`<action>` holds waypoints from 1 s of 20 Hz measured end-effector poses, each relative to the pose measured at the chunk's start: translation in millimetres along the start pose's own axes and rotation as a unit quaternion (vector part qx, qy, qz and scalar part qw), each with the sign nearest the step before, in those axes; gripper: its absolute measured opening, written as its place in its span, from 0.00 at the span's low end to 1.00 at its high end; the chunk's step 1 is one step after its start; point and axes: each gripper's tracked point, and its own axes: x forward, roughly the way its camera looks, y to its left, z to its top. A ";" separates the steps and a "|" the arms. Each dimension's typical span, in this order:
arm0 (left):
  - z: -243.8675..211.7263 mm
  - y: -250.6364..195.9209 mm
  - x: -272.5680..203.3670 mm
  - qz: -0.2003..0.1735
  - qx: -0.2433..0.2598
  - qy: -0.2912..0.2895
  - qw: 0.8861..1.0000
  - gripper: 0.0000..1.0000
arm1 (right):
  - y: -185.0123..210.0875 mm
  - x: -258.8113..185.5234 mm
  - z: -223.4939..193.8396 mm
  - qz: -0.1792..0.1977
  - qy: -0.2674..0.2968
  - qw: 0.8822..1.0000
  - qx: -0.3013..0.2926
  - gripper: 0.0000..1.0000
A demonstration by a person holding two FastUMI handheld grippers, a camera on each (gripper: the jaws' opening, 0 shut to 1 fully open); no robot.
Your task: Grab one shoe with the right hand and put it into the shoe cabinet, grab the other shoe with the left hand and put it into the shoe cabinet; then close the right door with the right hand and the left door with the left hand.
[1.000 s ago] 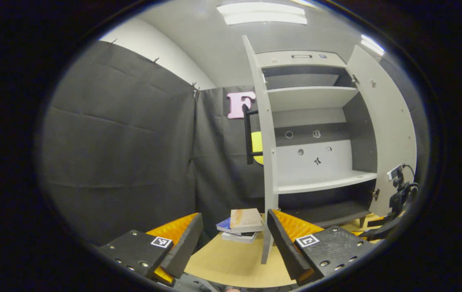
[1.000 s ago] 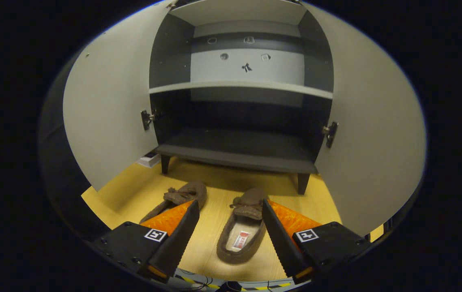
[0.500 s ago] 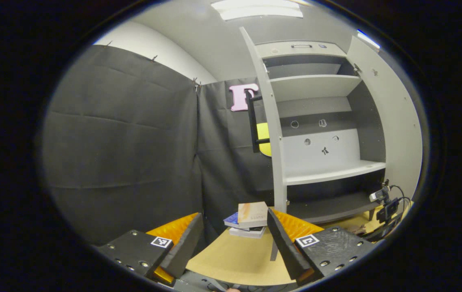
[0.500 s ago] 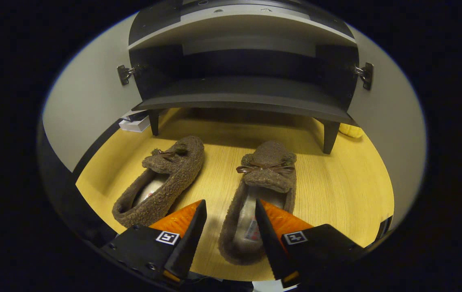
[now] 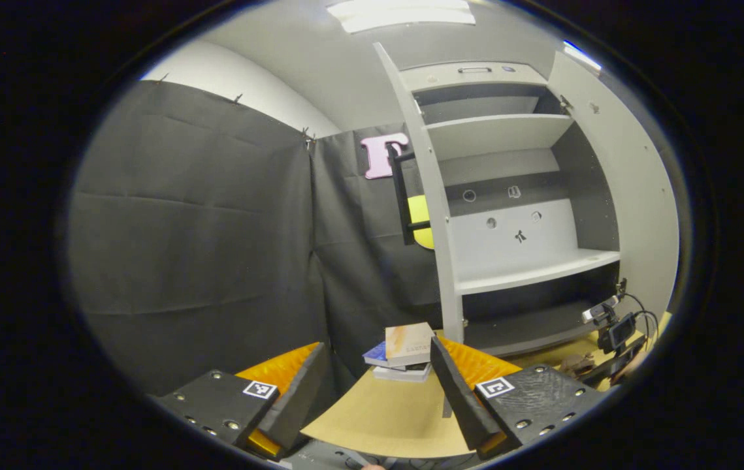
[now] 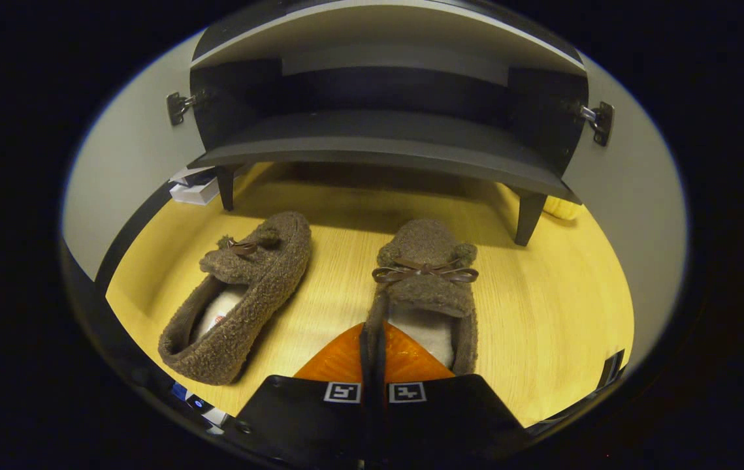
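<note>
Two brown fuzzy slippers lie on the yellow floor in front of the open shoe cabinet. My right gripper is shut on the left side wall of the right slipper, near its heel. The left slipper lies free beside it, toe pointing at the cabinet. In the left gripper view my left gripper hangs open with nothing between its fingers, facing the edge of the cabinet's left door. Both doors stand wide open, and the grey shelves hold nothing.
A small stack of books lies on the floor left of the cabinet. The cabinet stands on short dark legs, with a yellow object behind the right one. The open right door borders the floor on that side.
My right gripper dropped onto the right slipper and its fingers went from open to shut on the slipper's side wall. The left gripper drifted only slightly.
</note>
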 end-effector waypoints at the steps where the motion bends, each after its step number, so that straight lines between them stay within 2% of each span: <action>1: 0.2 -1.8 0.1 -0.002 -0.001 -0.002 1.000 1.00 | -1.9 -6.1 1.6 0.000 -0.003 1.000 -0.005 0.02; 9: 5.7 -30.0 3.0 -0.042 -0.015 -0.018 0.999 1.00 | 2.0 -80.6 57.8 0.046 -0.072 0.995 0.047 0.02; 10: 7.9 -34.5 2.2 -0.047 -0.017 -0.022 0.998 0.89 | 0.6 -91.7 67.8 0.048 -0.083 0.994 0.049 0.01; 13: 12.5 -43.9 0.6 -0.062 -0.019 -0.032 0.997 0.89 | 0.0 -123.2 98.7 0.060 -0.111 0.990 0.057 0.00; 14: 13.0 -46.0 1.1 -0.065 -0.019 -0.034 0.997 1.00 | -0.7 -133.2 109.4 0.063 -0.121 0.989 0.059 0.01; 15: 13.7 -48.1 2.0 -0.068 -0.020 -0.035 0.997 0.94 | -1.9 -142.2 121.1 0.065 -0.133 0.987 0.059 0.01; 20: 8.1 -51.9 4.3 -0.072 -0.023 -0.033 0.997 0.94 | -11.0 -180.4 184.6 0.064 -0.193 0.978 0.050 0.01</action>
